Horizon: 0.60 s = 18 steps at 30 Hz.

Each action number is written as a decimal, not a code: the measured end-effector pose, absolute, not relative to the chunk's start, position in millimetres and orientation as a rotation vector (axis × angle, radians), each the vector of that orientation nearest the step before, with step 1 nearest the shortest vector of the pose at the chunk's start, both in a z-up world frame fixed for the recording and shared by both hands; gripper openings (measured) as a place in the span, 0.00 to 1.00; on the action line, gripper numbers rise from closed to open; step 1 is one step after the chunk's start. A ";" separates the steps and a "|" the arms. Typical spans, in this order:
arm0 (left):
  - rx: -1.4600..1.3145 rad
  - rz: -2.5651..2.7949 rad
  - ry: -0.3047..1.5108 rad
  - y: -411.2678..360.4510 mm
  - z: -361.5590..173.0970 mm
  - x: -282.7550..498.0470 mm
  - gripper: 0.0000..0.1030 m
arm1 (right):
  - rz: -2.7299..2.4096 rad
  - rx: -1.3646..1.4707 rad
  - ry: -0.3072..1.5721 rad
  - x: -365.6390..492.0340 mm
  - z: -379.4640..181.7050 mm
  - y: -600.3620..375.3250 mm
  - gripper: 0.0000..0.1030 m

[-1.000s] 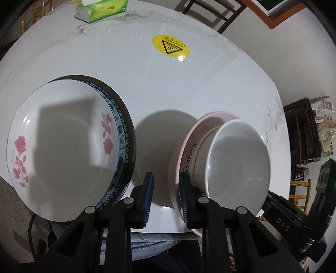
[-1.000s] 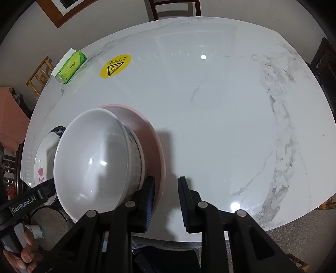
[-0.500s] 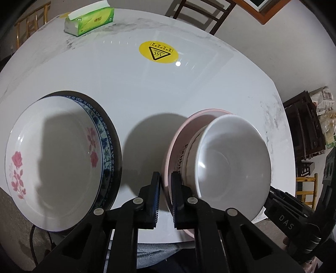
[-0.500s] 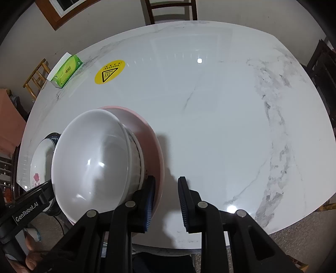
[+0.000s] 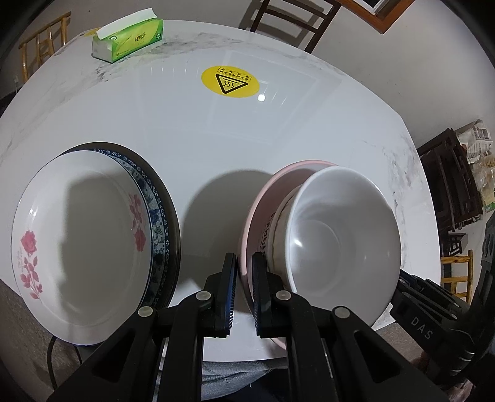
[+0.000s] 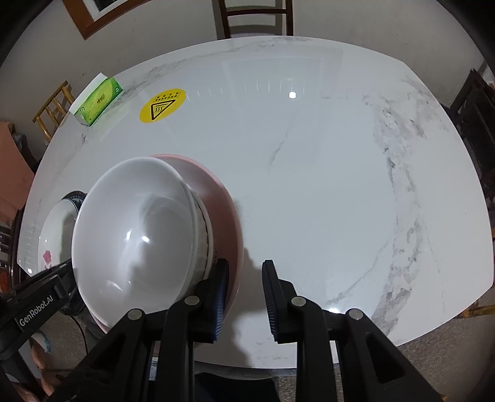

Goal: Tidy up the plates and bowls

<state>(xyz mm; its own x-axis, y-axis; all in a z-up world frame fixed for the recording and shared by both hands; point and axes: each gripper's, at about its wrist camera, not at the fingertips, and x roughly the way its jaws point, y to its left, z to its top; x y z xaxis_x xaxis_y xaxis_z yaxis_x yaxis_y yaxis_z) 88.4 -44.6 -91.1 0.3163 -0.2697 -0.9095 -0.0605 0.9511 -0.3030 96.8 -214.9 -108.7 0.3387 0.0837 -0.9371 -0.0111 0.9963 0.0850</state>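
Observation:
A white bowl (image 5: pixel 343 238) sits nested in a lettered bowl, which sits in a pink plate (image 5: pixel 266 198) near the table's front edge. My left gripper (image 5: pixel 244 278) is shut on the pink plate's left rim. A stack of plates stands to its left: a rose-patterned white plate (image 5: pixel 80 241) on a blue-patterned plate on a dark plate. In the right wrist view, the white bowl (image 6: pixel 136 228) and pink plate (image 6: pixel 225 210) are at lower left. My right gripper (image 6: pixel 246 278) is open, its left finger beside the pink plate's right rim.
The round white marble table (image 6: pixel 324 173) has a yellow hot-surface sticker (image 5: pixel 229 81) and a green tissue box (image 5: pixel 128 34) at the far side. Wooden chairs stand behind the table (image 6: pixel 256 15). Dark furniture stands at the right (image 5: pixel 451 185).
My left gripper has closed from open onto the pink plate's left rim. My right gripper has opened a little wider beside the plate's right rim. The dishes have not moved.

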 end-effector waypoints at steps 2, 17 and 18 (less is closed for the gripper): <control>-0.301 -0.141 1.246 -44.7 -91.0 89.4 0.06 | 0.059 0.069 1.223 96.8 -108.7 -214.9 0.22; -0.286 -0.148 1.239 -46.1 -90.8 90.3 0.06 | 0.069 0.082 1.216 95.7 -108.0 -209.6 0.10; -0.286 -0.148 1.238 -46.1 -90.8 90.4 0.06 | 0.069 0.088 1.215 95.5 -108.1 -209.9 0.10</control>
<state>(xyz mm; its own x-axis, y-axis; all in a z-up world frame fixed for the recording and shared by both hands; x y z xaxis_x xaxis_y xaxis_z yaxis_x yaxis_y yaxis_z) 90.4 -46.1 -90.8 0.3235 -0.2647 -0.9084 -0.0435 0.9549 -0.2938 95.5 -209.9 -108.1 0.3467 0.1001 -0.9326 -0.0053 0.9945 0.1048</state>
